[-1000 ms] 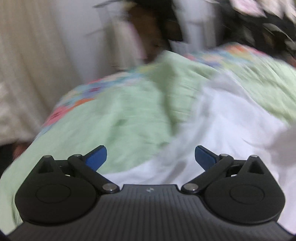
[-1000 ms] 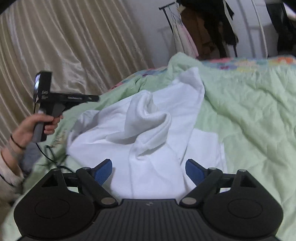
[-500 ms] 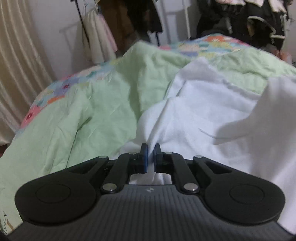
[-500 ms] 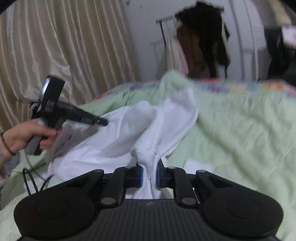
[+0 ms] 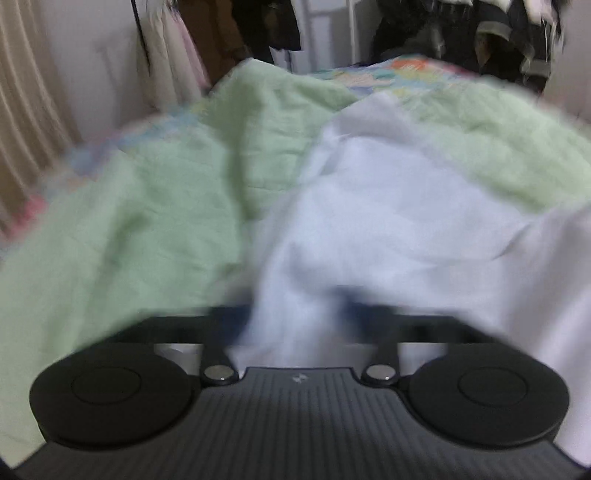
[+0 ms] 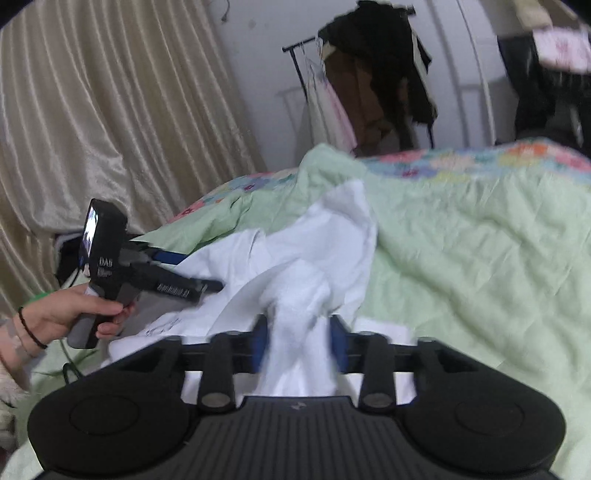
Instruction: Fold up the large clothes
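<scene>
- Progress: early, by my read. The white garment [image 6: 317, 254] lies rumpled on the green quilt [image 6: 480, 258] of the bed, bunched and creased, with no clean fold line anywhere in view. I judge no fold is done yet.
- My right gripper [image 6: 298, 341]: jaws are part-way apart with a thick bunch of white cloth standing between the blue pads. The pads look to be touching the cloth on both sides, so I call it held, though motion blur makes that less than certain.
- My left gripper [image 5: 295, 317]: jaws also set apart, white cloth draped between and over them. This view is heavily smeared; I cannot tell whether the pads actually clamp the cloth or whether it only lies across them.
- Left to do, as I judge: spread the garment flat, square the edges, then make the folds. All of it.
- Right wrist view only: my left hand [image 6: 70, 317] holding the other gripper at the garment's left edge, a black band on that wrist, the beige curtain [image 6: 110, 110] behind, and the garment's overall outline.
- Left wrist view only: a close look at the cloth surface running from my jaws toward the far side of the bed, and more of the dark clothes [image 5: 498, 33] hanging at the back right.
- Both views: a clothes rack [image 6: 369, 74] against the white wall, and a flowered sheet [image 6: 480, 158] past the quilt.
</scene>
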`<state>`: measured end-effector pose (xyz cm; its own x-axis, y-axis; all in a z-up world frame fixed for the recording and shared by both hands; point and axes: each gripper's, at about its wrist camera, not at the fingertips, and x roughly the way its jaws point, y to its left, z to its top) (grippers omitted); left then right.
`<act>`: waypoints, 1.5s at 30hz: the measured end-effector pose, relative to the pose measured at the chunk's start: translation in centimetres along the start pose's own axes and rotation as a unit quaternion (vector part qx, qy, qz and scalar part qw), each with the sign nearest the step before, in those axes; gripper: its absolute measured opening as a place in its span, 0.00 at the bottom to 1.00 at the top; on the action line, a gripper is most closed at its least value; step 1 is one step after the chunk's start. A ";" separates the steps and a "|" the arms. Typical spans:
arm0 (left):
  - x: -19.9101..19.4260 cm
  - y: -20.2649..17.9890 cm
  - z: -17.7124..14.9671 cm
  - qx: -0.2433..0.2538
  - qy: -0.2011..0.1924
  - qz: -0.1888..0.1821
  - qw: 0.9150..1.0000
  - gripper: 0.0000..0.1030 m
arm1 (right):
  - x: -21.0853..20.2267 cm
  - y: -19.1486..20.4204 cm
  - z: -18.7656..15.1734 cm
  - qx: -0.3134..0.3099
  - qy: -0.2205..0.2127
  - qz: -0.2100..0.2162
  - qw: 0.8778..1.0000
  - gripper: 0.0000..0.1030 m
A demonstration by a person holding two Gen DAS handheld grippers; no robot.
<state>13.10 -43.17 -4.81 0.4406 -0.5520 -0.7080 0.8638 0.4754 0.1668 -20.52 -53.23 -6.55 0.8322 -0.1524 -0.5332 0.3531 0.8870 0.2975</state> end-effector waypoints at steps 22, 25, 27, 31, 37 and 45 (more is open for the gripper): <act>-40.5 3.8 1.5 -0.094 -0.449 0.176 0.871 0.06 | -23.1 13.3 11.6 -0.101 -0.241 0.073 0.962 0.07; -45.1 3.9 0.8 -0.097 -0.488 0.184 0.848 0.07 | -26.8 14.7 13.6 -0.105 -0.249 0.104 0.957 0.07; -47.7 3.7 0.8 -0.090 -0.510 0.199 0.832 0.07 | -29.4 15.9 14.9 -0.114 -0.252 0.121 0.953 0.07; -52.5 4.2 2.3 -0.079 -0.533 0.202 0.818 0.07 | -34.1 17.9 18.8 -0.117 -0.235 0.174 0.949 0.07; -47.8 8.4 9.0 -0.095 -0.435 0.168 0.879 0.08 | -33.1 16.5 25.7 -0.074 -0.179 0.184 0.964 0.07; -21.2 11.9 13.6 -0.067 -0.216 0.166 0.960 0.16 | -9.6 3.7 29.0 0.017 -0.014 0.042 0.999 0.08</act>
<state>17.32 -35.11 21.48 0.7709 -0.5741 -0.2759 0.6324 0.7416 0.2238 -14.77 -61.13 22.68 0.8713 -0.0900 -0.4824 0.2945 0.8821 0.3675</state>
